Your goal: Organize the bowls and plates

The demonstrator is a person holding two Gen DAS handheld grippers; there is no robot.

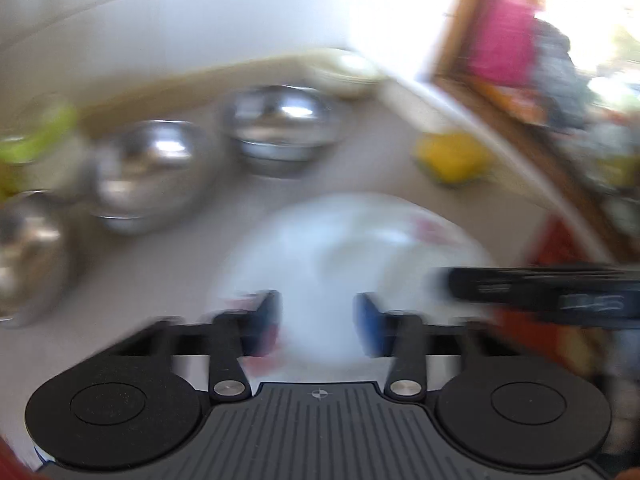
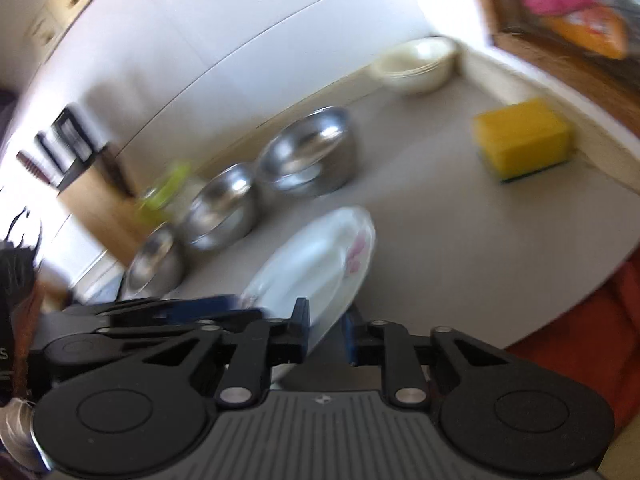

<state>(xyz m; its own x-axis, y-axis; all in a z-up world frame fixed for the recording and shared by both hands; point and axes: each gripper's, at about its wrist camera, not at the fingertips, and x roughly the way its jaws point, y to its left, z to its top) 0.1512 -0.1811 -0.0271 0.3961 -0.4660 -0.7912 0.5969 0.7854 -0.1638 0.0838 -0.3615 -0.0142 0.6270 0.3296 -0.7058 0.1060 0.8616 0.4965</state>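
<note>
Beige counter [image 2: 460, 240]; both tongs [image 1: 316, 320] [image 2: 328, 332] seemingly clamped on white plate [image 2: 316, 260]; blurred.

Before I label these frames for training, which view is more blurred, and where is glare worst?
Left wrist view: heavy motion blur, the white floral plate and steel bowls smeared; window top right blown out. Right wrist view: milder blur, yellow sponge readable; glare along the top right; fisheye bends the counter edge.
</note>
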